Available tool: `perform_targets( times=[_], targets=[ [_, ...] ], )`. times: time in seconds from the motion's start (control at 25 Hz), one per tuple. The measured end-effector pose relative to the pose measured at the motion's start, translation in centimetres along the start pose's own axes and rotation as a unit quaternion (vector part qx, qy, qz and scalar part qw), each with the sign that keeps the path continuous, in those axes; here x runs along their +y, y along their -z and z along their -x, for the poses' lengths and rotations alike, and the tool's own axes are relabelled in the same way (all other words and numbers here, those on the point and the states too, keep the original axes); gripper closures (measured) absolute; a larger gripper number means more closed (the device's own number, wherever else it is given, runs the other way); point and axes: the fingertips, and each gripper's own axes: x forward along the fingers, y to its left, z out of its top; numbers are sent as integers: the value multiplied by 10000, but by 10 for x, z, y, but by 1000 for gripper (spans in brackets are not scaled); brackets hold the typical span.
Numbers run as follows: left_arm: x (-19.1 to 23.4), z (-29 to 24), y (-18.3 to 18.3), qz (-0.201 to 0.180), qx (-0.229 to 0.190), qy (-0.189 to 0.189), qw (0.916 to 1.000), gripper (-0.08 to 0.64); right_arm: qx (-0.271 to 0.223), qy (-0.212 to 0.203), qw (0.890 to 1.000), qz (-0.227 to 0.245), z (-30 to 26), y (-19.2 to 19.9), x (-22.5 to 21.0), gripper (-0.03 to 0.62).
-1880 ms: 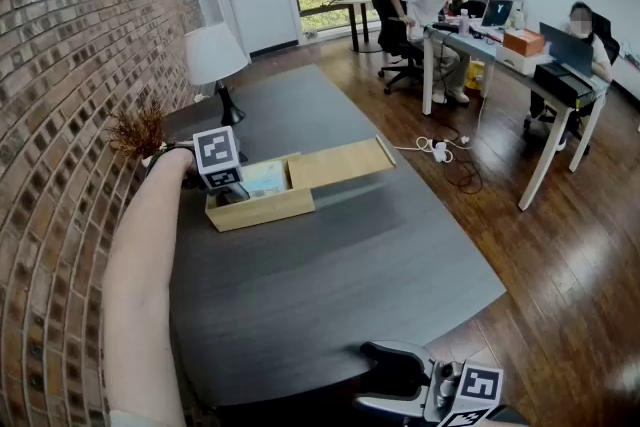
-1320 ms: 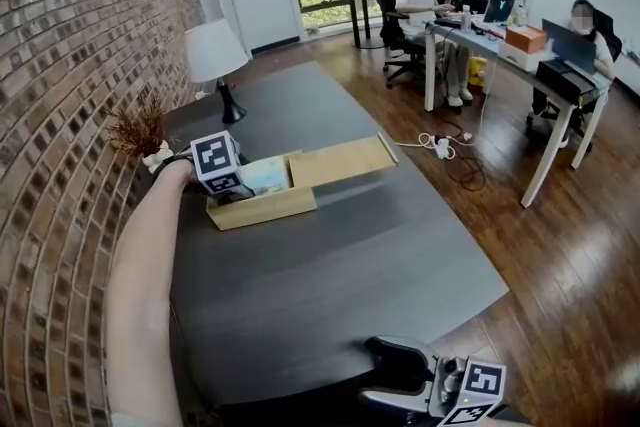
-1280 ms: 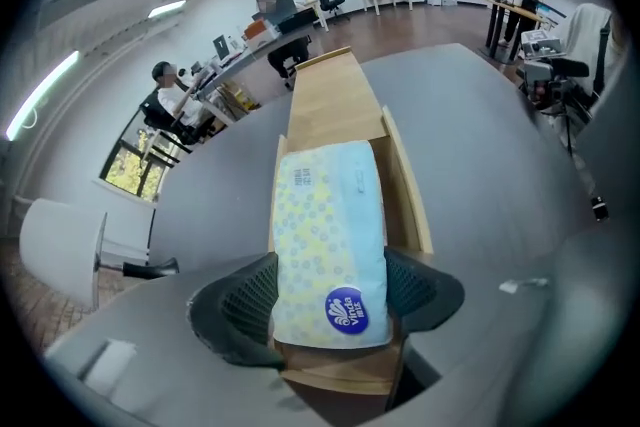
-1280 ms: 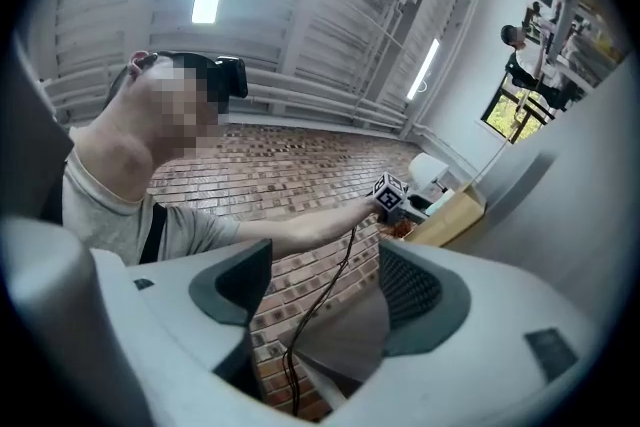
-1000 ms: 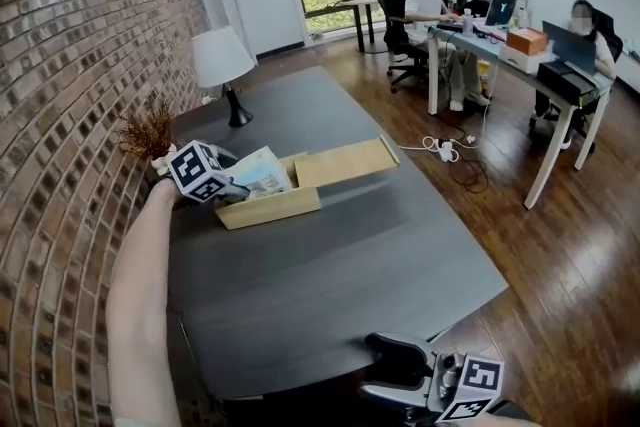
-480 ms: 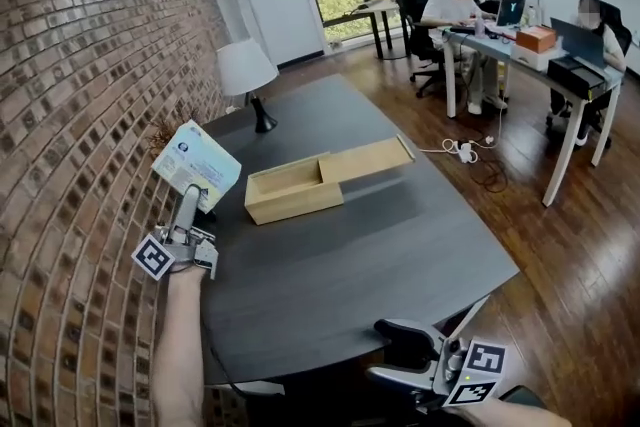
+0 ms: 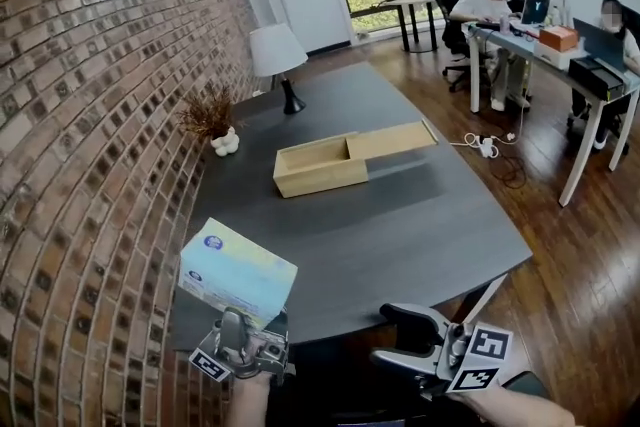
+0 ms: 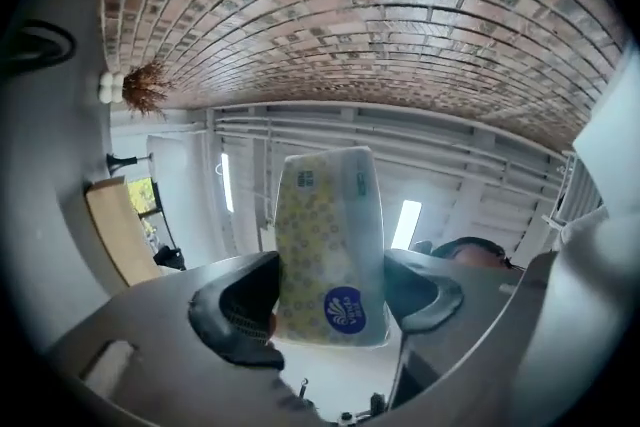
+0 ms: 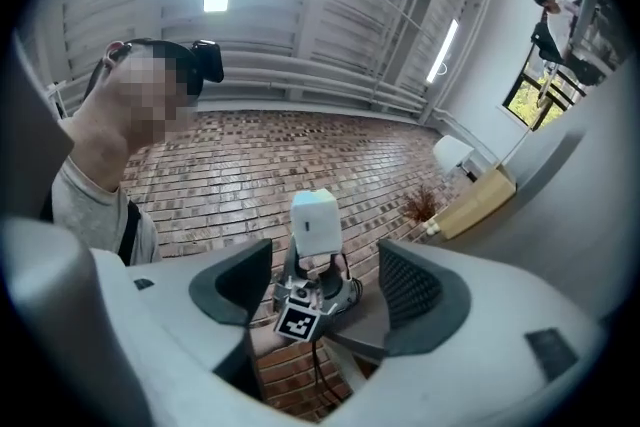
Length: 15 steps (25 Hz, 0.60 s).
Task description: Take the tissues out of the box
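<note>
Dark counter (image 7: 420,225) carries the open wooden box (image 7: 320,167). My left claw (image 8: 328,290) grips the tissue pack (image 8: 328,245) well clear of that box; right claw (image 9: 325,280) released, empty. Next, I judge: set the pack down.

The tissue pack (image 7: 238,272) is pale blue and soft yellow with a small flower print and a dark blue round emblem. The box (image 7: 320,165) is light tan wood, the tabletop (image 7: 400,225) dark grey. The wall (image 7: 90,115) is red-brown brick with pale mortar. Black-and-white square markers cover the right tool's (image 7: 392,337) cube.
</note>
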Motion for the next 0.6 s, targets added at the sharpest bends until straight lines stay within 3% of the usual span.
perform_targets(
  times=[0.28,0.48,0.6],
  targets=[
    [-41,48,22,351,-537,18,9979,238,145,-178,9997,13,-5,11,16,259],
    [-53,73,29,364,-498,-169,9979,238,262,-337,9990,126,-11,19,26,259],
    [-66,73,25,453,-550,-77,9974,236,327,-404,9986,135,-14,24,31,259]
  ],
)
